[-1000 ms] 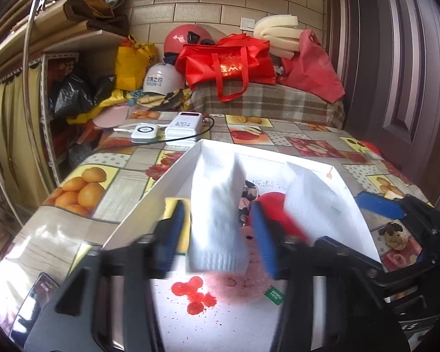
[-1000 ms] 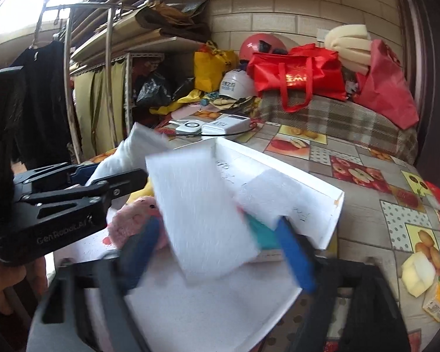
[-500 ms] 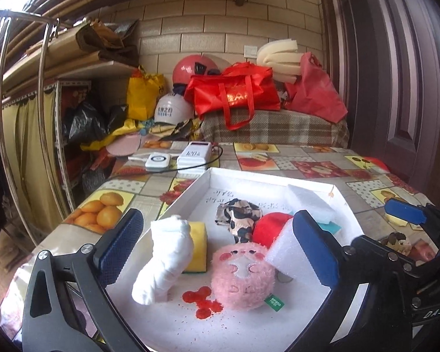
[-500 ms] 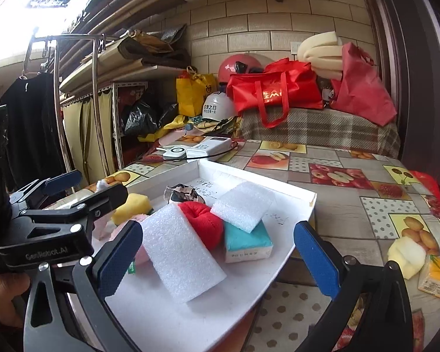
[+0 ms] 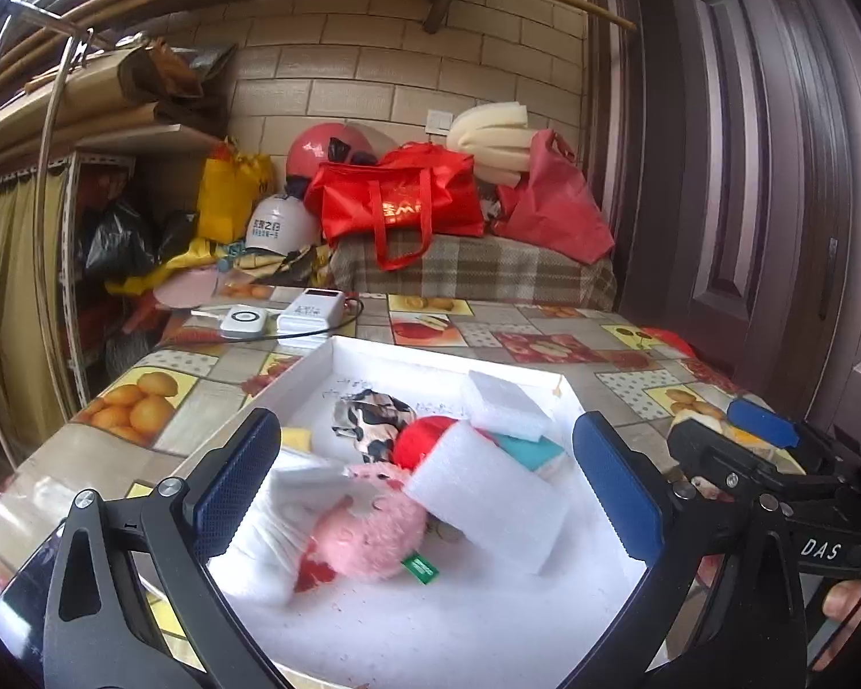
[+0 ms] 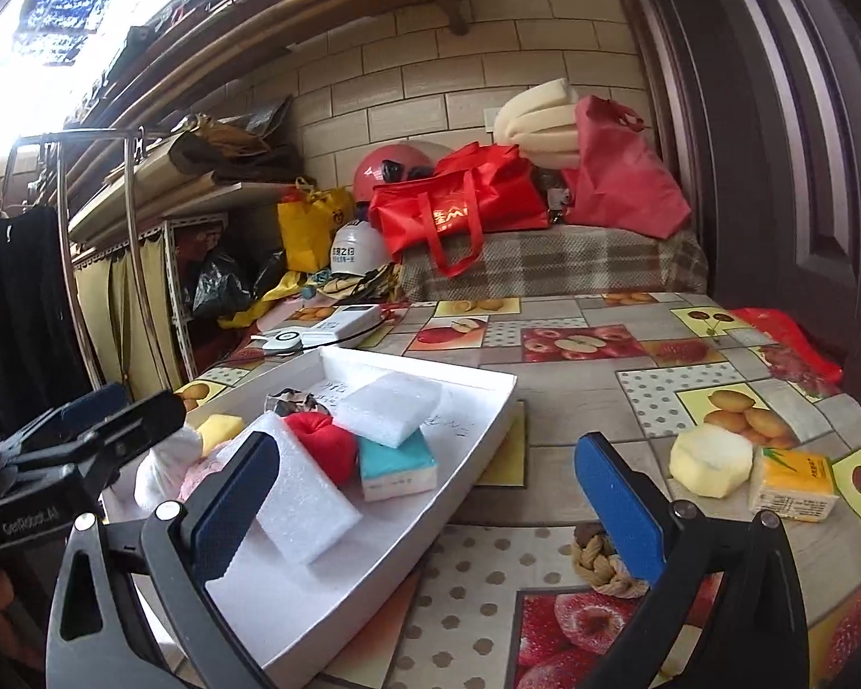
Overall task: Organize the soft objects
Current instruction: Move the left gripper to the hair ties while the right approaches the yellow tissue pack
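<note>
Through the left wrist camera we see our left gripper (image 5: 425, 476) spread wide and empty over the white tray (image 5: 338, 353), where the pink plush (image 5: 367, 534), white cloth roll (image 5: 275, 528) and foam slab (image 5: 488, 502) lie. The right wrist camera alone shows our right gripper (image 6: 425, 494) (also wide, holding nothing) and, outside the tray, a yellow sponge (image 6: 712, 459) beside a tissue pack (image 6: 795, 485) on the table.
</note>
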Demonstrator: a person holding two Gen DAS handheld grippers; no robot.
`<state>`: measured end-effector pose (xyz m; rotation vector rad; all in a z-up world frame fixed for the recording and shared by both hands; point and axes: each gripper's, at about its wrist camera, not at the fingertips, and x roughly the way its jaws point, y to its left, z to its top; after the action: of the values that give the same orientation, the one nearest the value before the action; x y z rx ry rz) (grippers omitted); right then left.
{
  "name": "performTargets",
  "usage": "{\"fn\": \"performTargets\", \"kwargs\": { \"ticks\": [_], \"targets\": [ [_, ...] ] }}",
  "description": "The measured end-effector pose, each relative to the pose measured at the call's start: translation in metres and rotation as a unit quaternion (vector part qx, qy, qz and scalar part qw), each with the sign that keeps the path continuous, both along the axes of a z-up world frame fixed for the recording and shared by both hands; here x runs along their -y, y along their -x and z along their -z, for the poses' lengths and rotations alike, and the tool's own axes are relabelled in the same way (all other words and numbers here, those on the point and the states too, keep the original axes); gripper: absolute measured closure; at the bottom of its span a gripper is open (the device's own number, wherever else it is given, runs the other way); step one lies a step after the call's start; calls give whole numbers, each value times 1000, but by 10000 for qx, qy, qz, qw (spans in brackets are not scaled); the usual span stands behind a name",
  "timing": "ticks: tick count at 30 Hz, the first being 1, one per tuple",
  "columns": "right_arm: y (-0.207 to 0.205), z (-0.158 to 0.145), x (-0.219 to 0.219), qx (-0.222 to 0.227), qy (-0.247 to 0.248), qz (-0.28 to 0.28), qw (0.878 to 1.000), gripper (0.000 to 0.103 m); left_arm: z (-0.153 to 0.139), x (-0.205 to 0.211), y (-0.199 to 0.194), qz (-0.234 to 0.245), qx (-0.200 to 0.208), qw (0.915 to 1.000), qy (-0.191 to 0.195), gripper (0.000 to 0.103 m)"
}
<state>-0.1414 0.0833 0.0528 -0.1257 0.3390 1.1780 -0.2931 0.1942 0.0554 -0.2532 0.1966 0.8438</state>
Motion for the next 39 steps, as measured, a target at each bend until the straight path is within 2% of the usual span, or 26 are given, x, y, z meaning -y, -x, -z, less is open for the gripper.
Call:
{"fn": "performTargets", "kwargs": {
  "ticks": [3, 8, 12, 16, 19, 21, 23, 25, 27, 29, 32, 33, 34, 37, 39],
  "targets": [
    [1, -1, 7, 18, -114, 18, 9999, 0, 1, 5, -12, 123, -245, 9996, -18, 0],
    [-15, -3, 29, -265, -423, 240, 9985, 0, 1, 16, -23, 647, -313, 9974, -63, 0],
    [-40, -3, 56, -582, -609, 620, 9945, 0, 1, 28, -38, 760, -629, 9947, -286, 0],
    [-67, -5, 89, -719, -813, 1129, 9877, 0, 3, 31, -46, 955, -634, 9933, -128, 0],
    [-91, -8, 111, -542, -744, 1508, 9843, 0, 4, 37, -54, 1122, -792, 9904, -178, 0],
    [-110, -8, 122, -585, -584, 1611, 9835, 0, 4, 41, -59, 1257, -867, 9881, -202, 0],
    [-134, -6, 132, -721, -343, 1749, 9814, 0, 5, 45, -65, 1553, -860, 9841, -89, 0],
    [-151, -5, 137, -649, -96, 1886, 9799, 0, 7, 48, -72, 1870, -870, 9785, 93, 0],
    [-167, -3, 140, -481, 192, 1945, 9795, 0, 8, 57, -87, 2189, -964, 9708, 206, 1],
    [-182, 1, 139, -614, 379, 1786, 9813, 0, 10, 73, -105, 2543, -1170, 9599, 156, 1],
    [-201, 12, 132, -1223, 584, 1224, 9832, 0, 13, 101, -136, 3186, -1558, 9350, 49, 1],
    [-204, 15, 129, -1307, 690, 1133, 9825, 0, 15, 112, -149, 3435, -1703, 9236, 39, 1],
    [-204, 17, 124, -1331, 821, 1077, 9818, 0, 16, 120, -158, 3587, -1812, 9157, 24, 1],
    [-201, 21, 108, -1172, 1232, 845, 9818, 0, 23, 140, -187, 3959, -2181, 8920, 60, 1],
    [-200, 22, 99, -923, 1487, 775, 9815, 0, 24, 145, -200, 4079, -2294, 8836, 161, 1]
  ]
}}
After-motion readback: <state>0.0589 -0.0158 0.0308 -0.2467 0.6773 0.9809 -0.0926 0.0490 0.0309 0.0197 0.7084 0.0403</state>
